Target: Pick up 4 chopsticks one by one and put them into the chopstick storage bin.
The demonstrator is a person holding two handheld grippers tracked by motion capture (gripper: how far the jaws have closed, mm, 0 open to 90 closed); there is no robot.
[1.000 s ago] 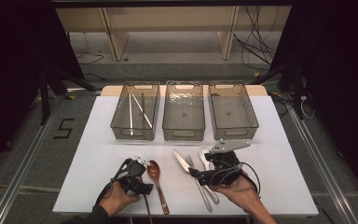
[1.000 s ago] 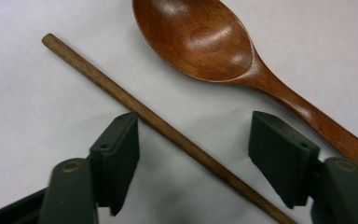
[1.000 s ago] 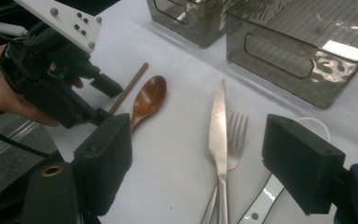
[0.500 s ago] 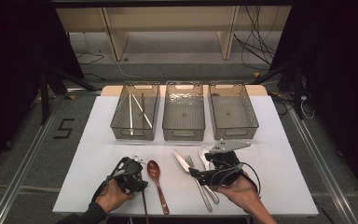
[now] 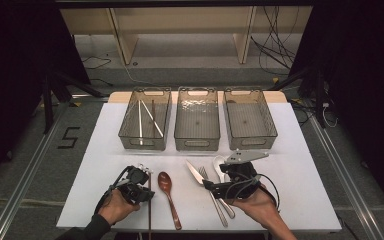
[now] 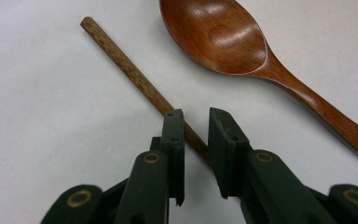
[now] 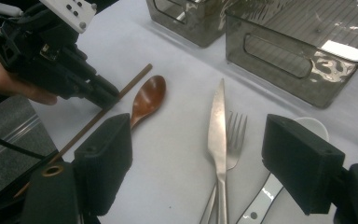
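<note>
- The left tongs have just been closing around a dark wooden chopstick that lies flat on the white surface. The stick runs slantwise through the gap between them; a sliver of space shows on one side, so the pads look to straddle it rather than pinch it yet.
- The grip sits partway along the stick, not at its tip — probably so that it will lift level instead of swinging.
- Just beside the chopstick, apart from it, lies a brown wooden spoon, bowl up.
- The right tongs stand spread wide with nothing between them, hovering low over a knife and a fork that overlap, with a white spoon just to one side. I judge this hand to be waiting its turn.
- Across the far side of the surface stand three clear bins side by side. The left bin already holds chopsticks, two pale and one dark; the middle bin and right bin look bare. This suggests sorting by kind, so the stick belongs in the left bin.
- On the floor to the left of the surface, a dark mark reads as a "5" — no other writing is legible.
</note>
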